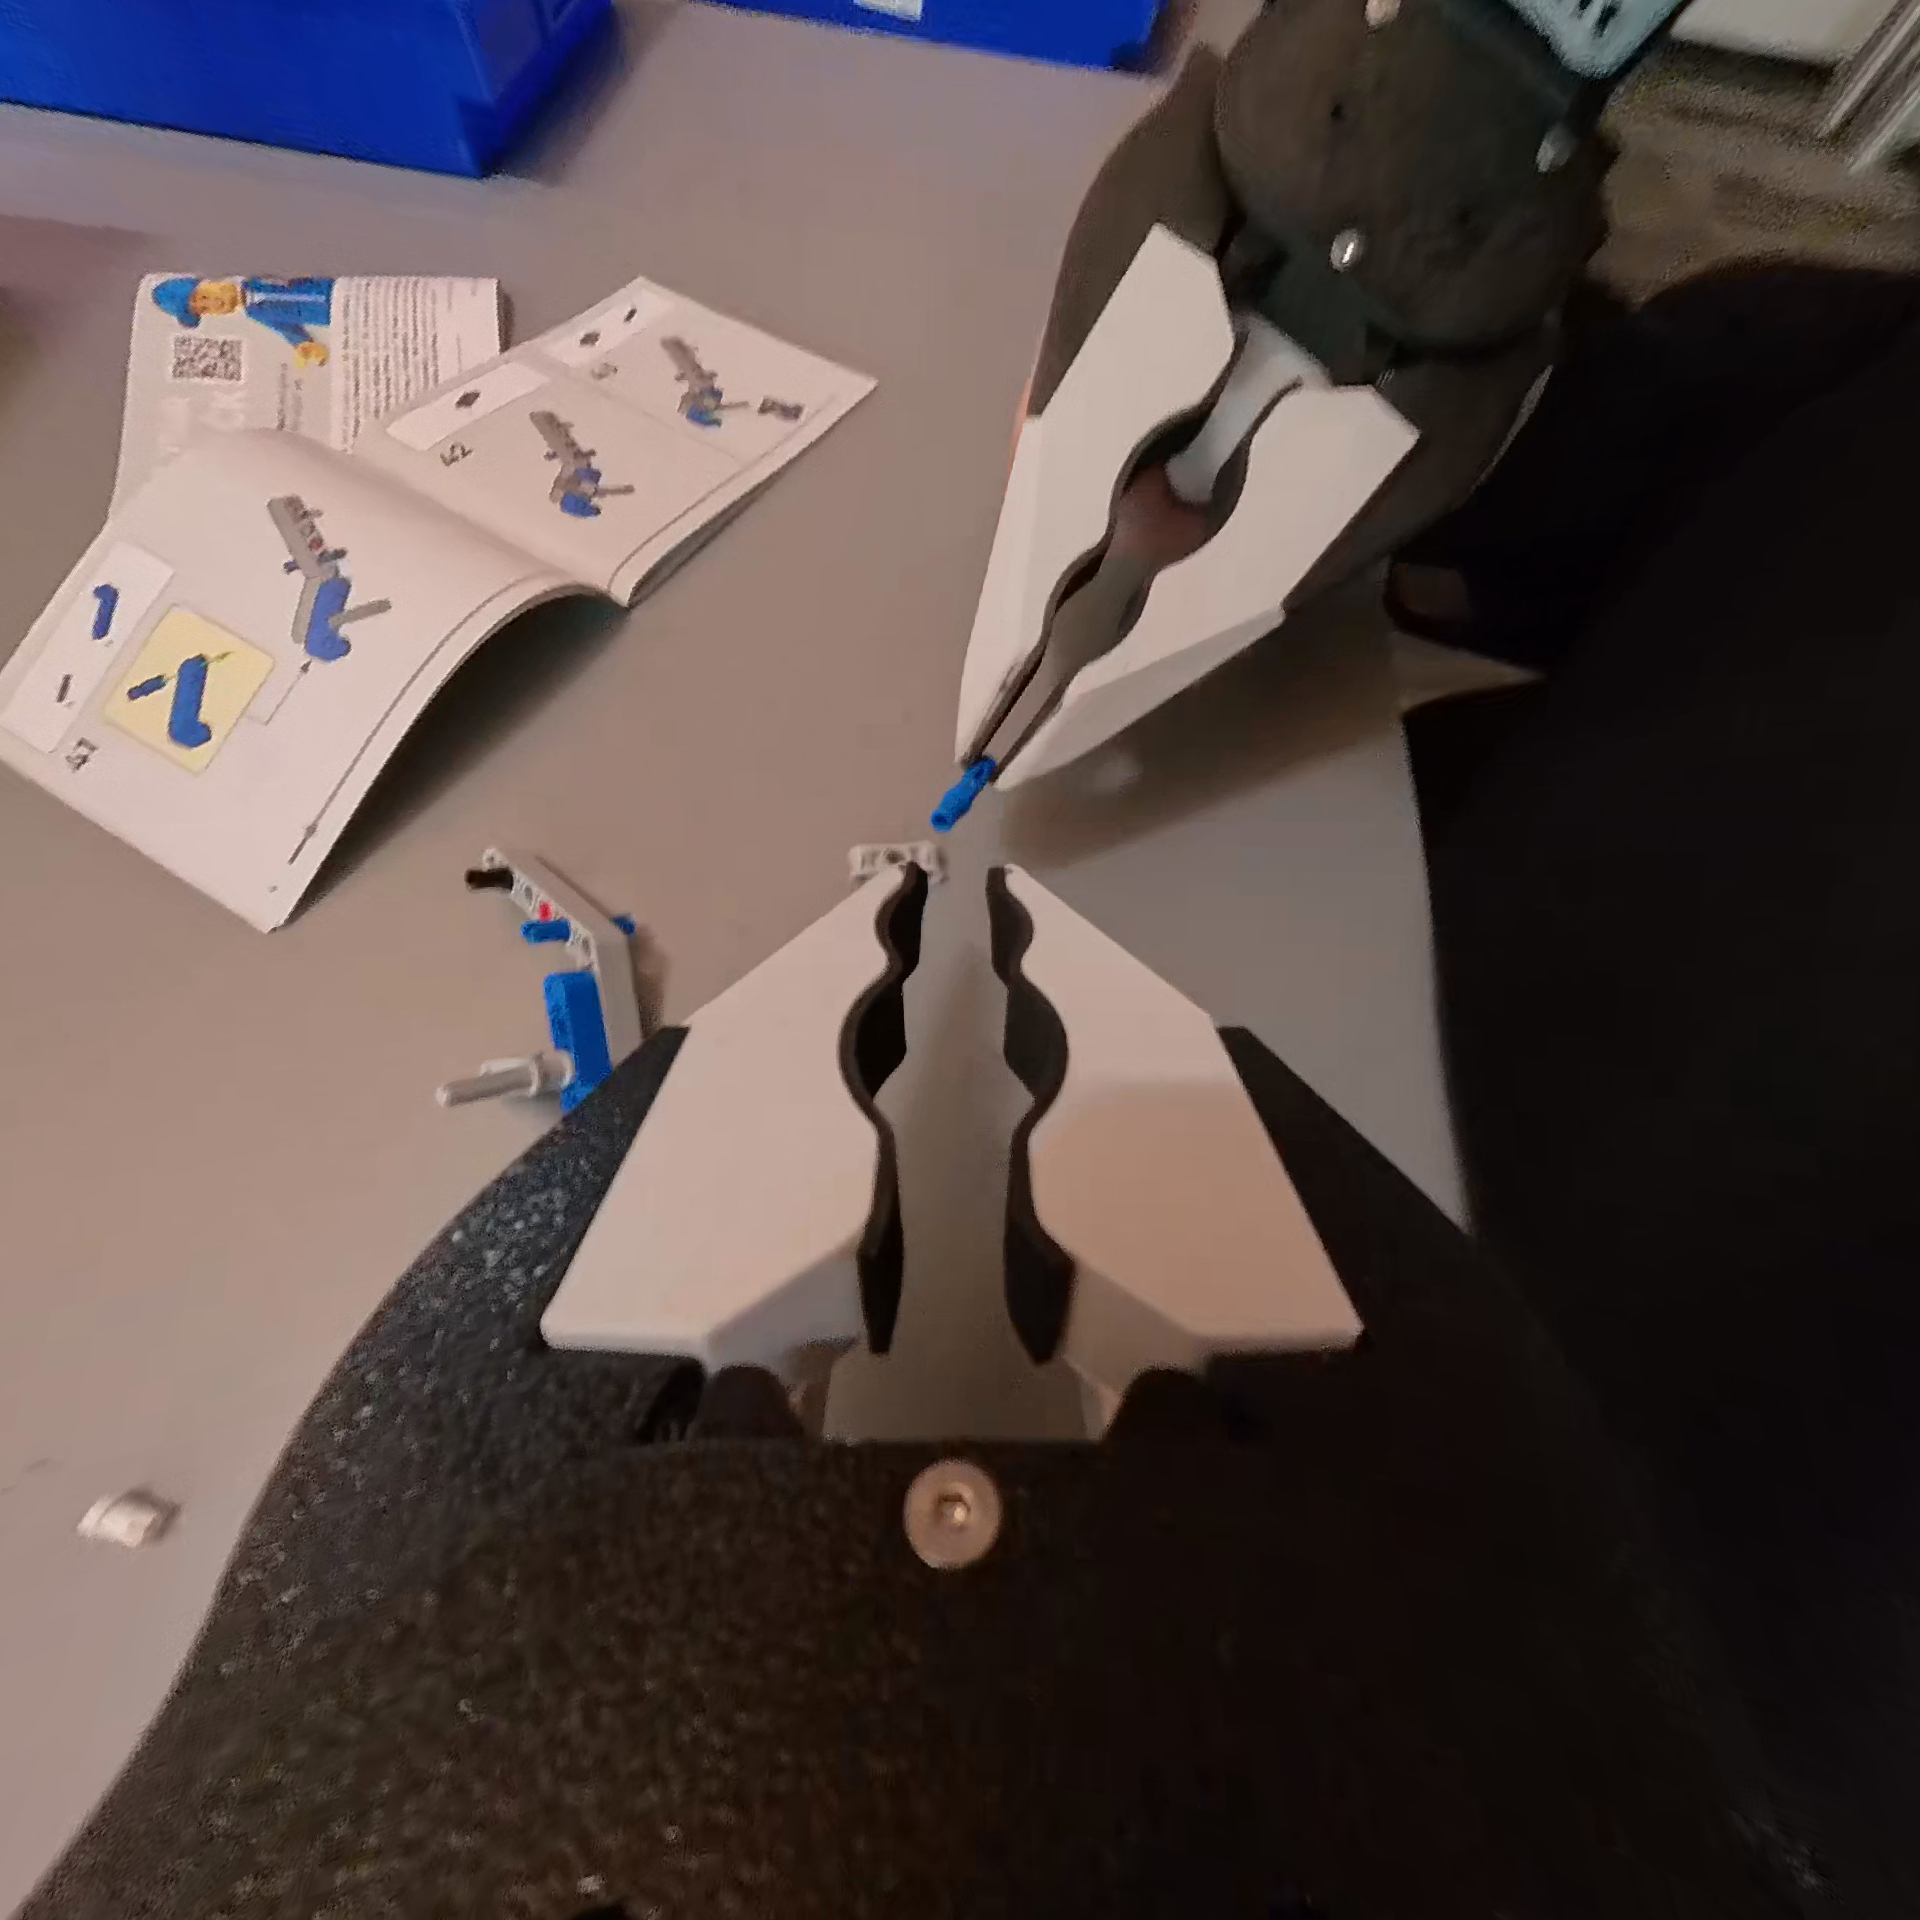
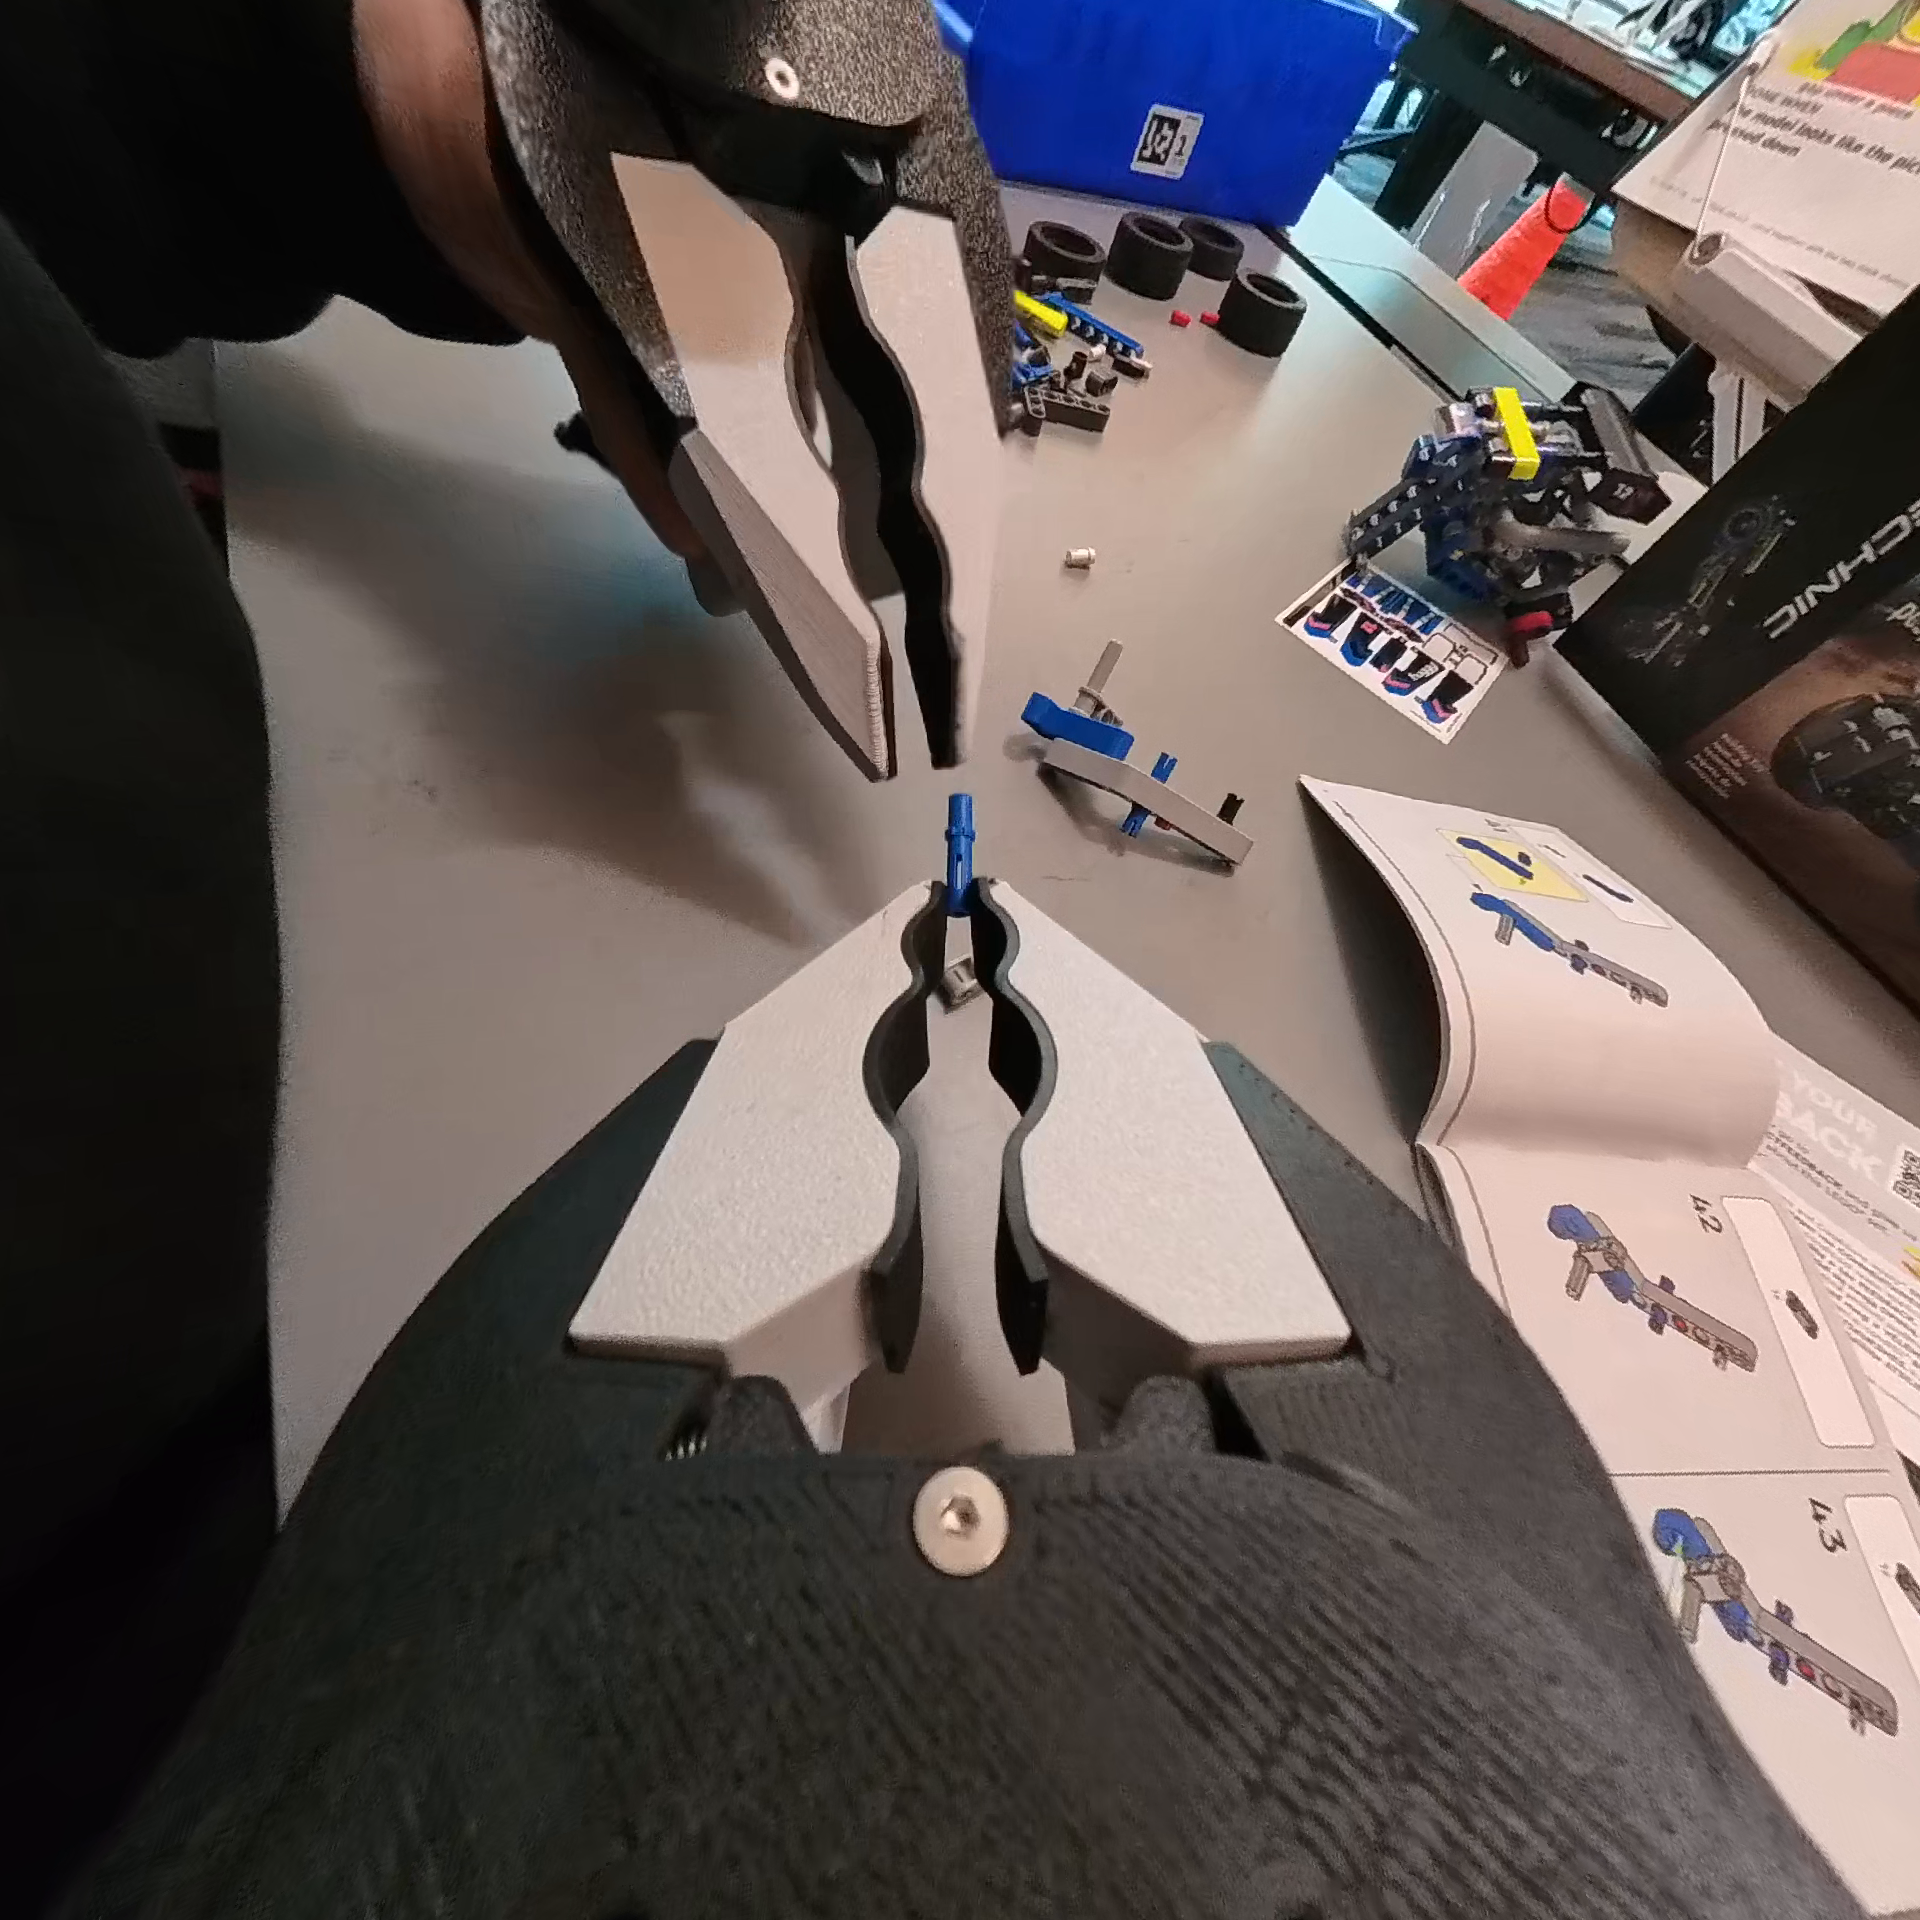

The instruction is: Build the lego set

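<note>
My right tool (image 2: 961, 902) clamped on blue pin (image 2: 957, 847), my left tool (image 1: 956, 878) parted narrowly, empty, just beside the pin, grey connector (image 1: 896, 860) at its tip

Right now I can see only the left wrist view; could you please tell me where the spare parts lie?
Observer: A loose pile of parts lies on the table beyond the left hand-held gripper.
Operator: Are any tyres there?
Observer: Yes, four black tyres stand just behind that pile.
Operator: And the main model?
Observer: A partly built model sits beside the box, with a sticker sheet in front of it.
</note>
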`<state>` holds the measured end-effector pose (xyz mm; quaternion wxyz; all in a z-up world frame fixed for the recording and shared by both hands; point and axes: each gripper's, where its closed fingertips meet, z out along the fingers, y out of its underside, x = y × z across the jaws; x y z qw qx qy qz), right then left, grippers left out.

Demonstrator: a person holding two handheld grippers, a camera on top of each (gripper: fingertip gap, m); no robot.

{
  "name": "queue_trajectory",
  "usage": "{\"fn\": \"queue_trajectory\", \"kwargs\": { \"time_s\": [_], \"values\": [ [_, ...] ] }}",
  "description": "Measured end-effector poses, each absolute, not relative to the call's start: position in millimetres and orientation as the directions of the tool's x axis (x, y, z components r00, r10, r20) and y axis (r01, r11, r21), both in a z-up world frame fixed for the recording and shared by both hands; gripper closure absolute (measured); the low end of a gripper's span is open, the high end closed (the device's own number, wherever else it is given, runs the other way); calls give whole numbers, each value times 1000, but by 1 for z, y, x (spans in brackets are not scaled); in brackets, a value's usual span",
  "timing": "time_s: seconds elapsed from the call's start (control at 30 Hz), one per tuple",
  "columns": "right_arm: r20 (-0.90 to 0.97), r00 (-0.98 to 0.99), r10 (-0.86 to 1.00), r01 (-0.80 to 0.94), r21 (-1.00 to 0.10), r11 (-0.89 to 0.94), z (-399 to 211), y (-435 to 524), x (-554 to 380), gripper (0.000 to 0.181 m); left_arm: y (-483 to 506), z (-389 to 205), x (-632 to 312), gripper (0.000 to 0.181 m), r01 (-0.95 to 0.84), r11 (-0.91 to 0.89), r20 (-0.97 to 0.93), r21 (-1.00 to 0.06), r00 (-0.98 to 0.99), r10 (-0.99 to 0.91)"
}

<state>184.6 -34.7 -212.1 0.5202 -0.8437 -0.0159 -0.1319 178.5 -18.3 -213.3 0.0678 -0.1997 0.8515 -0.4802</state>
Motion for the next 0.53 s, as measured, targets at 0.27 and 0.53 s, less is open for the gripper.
{"fn": "queue_trajectory", "kwargs": {
  "time_s": [0.27, 0.53],
  "values": [
    [233, 968, -97, 167, -878, -449, -211, -30, 183, 179, -12, -215, 185, 170, -260, 455, 34, -852, -894, -446],
    [263, 962, -79, 198, -864, -462, -213, -30, 181, 179, -28, -216, 177, 168, -263, 430, 98, -864, -924, -369]
  ]
}}
